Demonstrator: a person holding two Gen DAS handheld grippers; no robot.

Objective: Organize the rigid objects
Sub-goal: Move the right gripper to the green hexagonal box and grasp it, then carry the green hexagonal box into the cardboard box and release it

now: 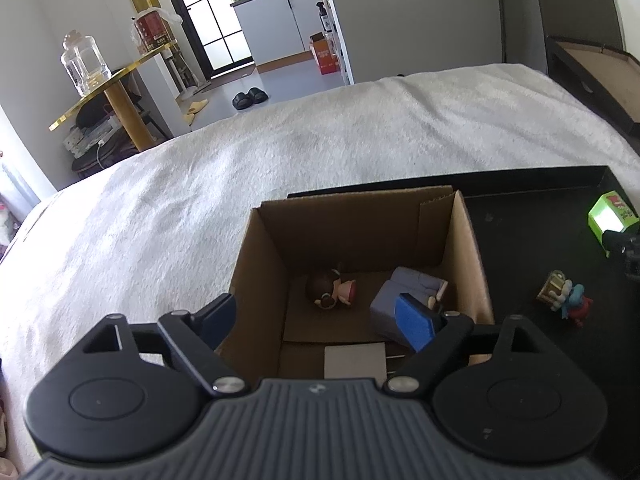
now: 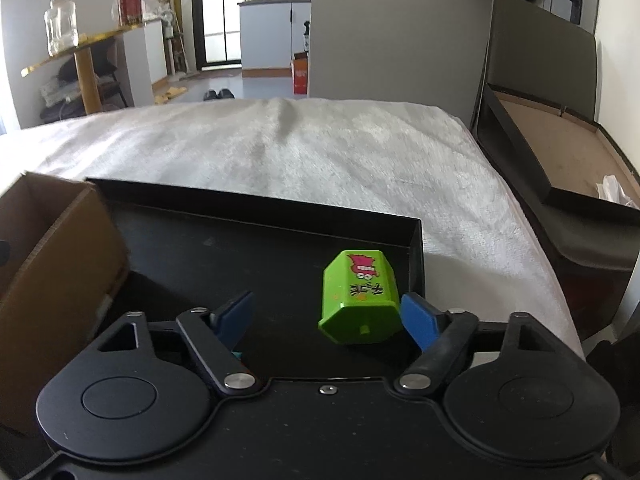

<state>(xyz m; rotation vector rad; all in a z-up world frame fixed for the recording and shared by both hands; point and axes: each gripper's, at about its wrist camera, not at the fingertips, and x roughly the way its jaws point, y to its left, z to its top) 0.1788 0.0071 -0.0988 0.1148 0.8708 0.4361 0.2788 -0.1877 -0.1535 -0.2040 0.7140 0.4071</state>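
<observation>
An open cardboard box [image 1: 468, 248] stands in a shallow black tray [image 1: 516, 240] on the bed. Inside it lie a small doll figure [image 1: 332, 290] and a grey-blue sofa toy [image 1: 404, 296]. My left gripper [image 1: 320, 316] is open and empty above the box's near edge. On the tray to the right lie a small blue-and-red figurine [image 1: 564, 294] and a green hexagonal box [image 2: 358, 296], which also shows in the left wrist view [image 1: 610, 218]. My right gripper [image 2: 328, 316] is open, low over the tray [image 2: 256, 248], with the green box just inside its right finger [image 2: 420, 322].
The tray rests on a white fuzzy blanket [image 2: 320, 152]. The cardboard box [image 2: 52, 264] stands left of my right gripper. A black bed frame with an open base [image 2: 560, 168] lies to the right. A gold side table with a glass jar [image 1: 86, 64] stands far left.
</observation>
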